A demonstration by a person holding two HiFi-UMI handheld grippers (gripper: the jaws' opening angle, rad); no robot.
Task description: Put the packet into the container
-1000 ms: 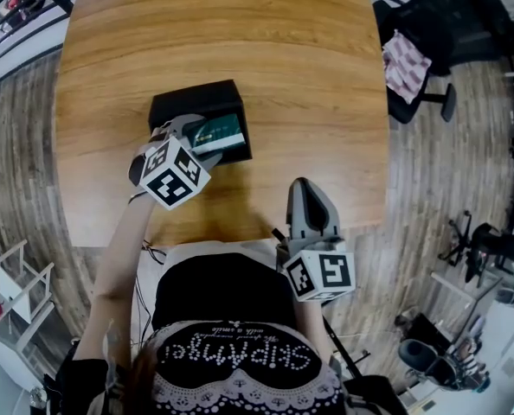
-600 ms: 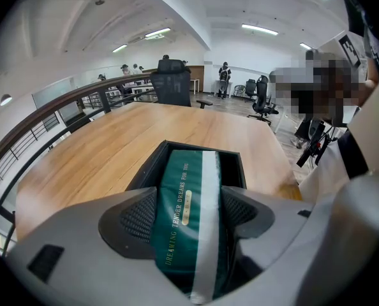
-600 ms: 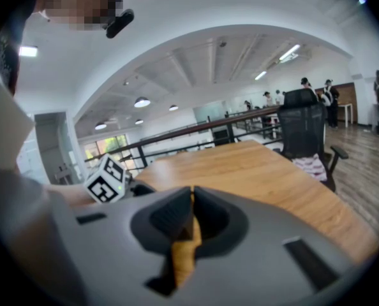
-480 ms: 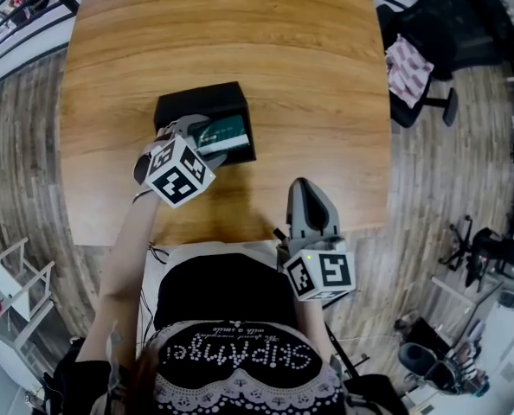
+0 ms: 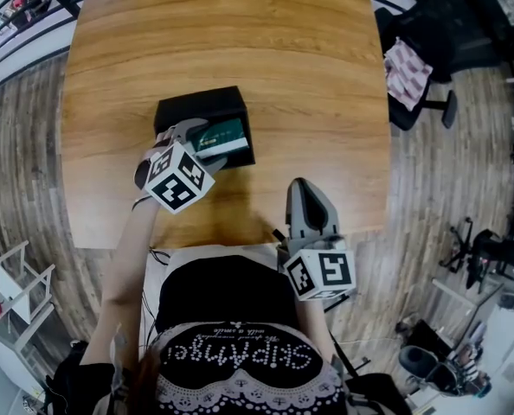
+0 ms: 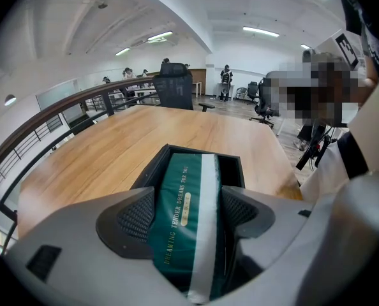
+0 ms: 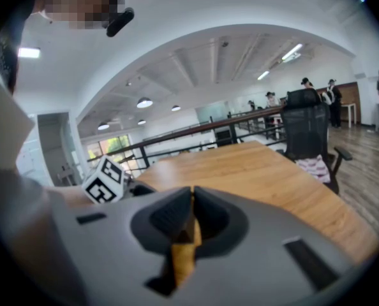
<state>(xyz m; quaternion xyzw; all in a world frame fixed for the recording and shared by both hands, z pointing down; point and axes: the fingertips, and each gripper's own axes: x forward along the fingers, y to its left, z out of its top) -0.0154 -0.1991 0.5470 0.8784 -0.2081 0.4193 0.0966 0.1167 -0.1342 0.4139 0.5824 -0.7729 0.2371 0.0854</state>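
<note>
A dark green packet (image 6: 185, 217) with a white stripe and gold lettering sits between the jaws of my left gripper (image 6: 188, 214), which is shut on it. In the head view the packet (image 5: 221, 136) lies tilted over the near right part of the black open container (image 5: 198, 112), its far end inside the rim, with the left gripper (image 5: 193, 138) at the container's near edge. The container (image 6: 178, 159) shows just beyond the jaws. My right gripper (image 5: 310, 199) rests shut and empty at the table's near edge, right of the container; its jaws (image 7: 191, 217) touch.
The wooden table (image 5: 240, 33) stretches far beyond the container. A black office chair (image 5: 430, 54) with a patterned cloth stands off the table's right side. A railing (image 6: 62, 113) runs along the left, and people stand far back in the room.
The left gripper with the packet has shifted slightly nearer and lower at the container's near edge. The right gripper has stayed where it was.
</note>
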